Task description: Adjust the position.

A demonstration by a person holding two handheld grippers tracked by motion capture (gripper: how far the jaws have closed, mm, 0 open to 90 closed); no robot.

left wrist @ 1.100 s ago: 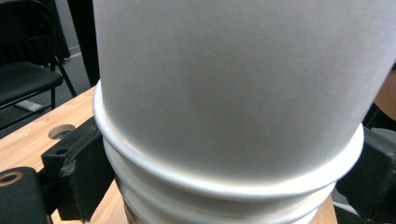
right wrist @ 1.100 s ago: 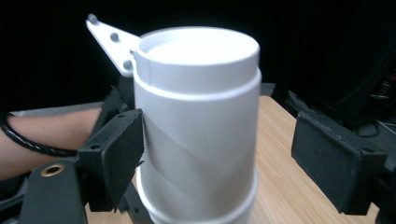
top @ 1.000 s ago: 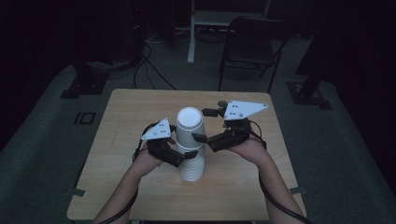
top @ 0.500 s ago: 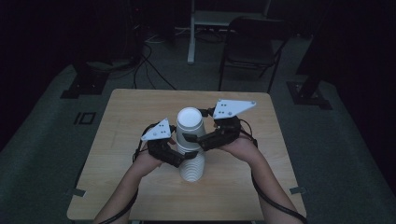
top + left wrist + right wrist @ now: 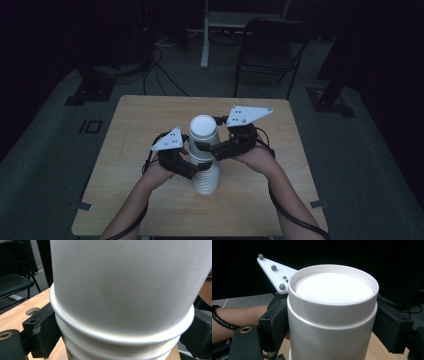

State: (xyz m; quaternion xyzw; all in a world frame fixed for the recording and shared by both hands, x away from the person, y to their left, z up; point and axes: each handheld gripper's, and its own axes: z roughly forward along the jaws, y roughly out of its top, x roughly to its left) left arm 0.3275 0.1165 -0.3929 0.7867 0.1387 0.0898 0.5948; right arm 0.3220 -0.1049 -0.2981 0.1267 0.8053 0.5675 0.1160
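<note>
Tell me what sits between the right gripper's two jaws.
The top cup of the upside-down stack sits between them; the right gripper view shows it.

Dim lab or studio, wooden table (image 5: 145,115), folding chair (image 5: 270,47), floor cables (image 5: 150,65)

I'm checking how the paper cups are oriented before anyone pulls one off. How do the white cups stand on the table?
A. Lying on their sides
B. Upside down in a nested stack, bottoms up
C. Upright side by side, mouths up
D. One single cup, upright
B: the top cup shows its closed, recessed bottom facing up, and rolled rims ring the stack of cups below it.
</note>
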